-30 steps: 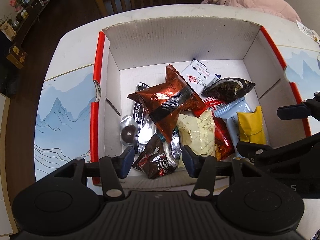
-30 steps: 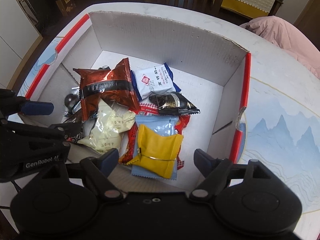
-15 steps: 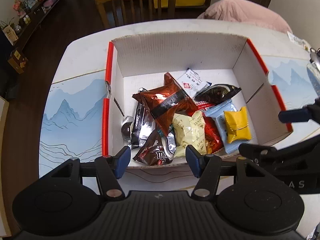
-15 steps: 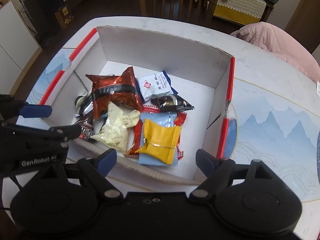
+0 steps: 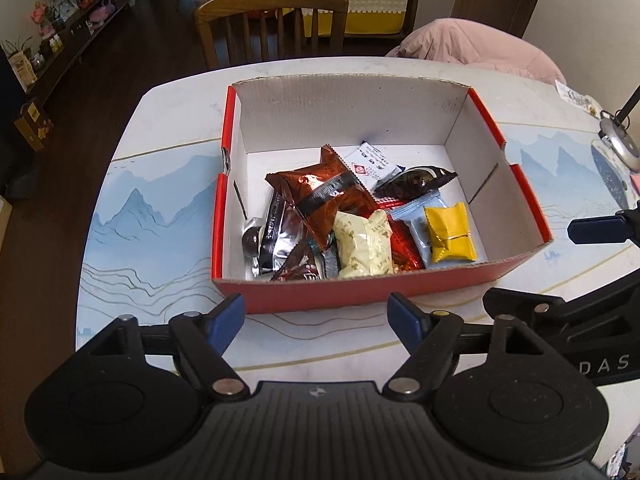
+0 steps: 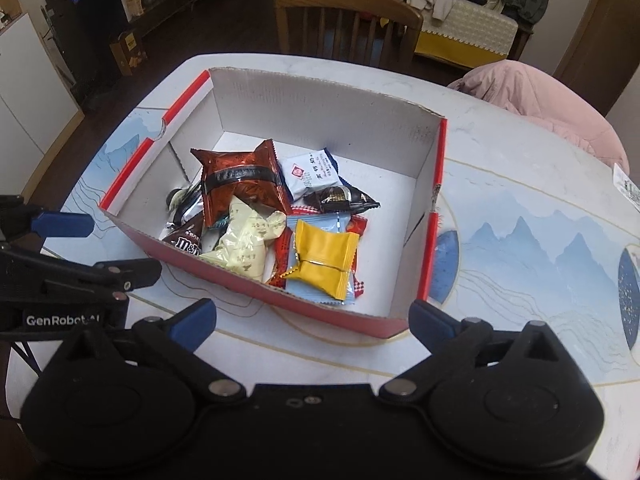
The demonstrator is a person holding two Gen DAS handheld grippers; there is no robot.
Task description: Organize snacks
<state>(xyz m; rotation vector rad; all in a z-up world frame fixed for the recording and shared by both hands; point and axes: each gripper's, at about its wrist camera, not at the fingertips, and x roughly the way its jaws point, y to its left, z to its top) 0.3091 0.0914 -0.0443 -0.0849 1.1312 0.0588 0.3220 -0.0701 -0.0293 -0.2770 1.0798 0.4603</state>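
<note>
Now we note the left gripper (image 5: 316, 316) and right gripper (image 6: 312, 320), jaws just opened wide and empty, near the red snack box (image 5: 360, 292).

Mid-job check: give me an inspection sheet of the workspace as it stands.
Surface: white table with blue mountain print.
Job's things: red box open, snack packets piled inside; yellow packet and copper bag on top.
Clutter: a small metal object and a paper at the table's right edge.
Grippers: left gripper and right gripper open, jaws just widened, nothing between them, short of the box.
Cables: nothing seen.
Surroundings: wooden chair, pink cushion.
</note>
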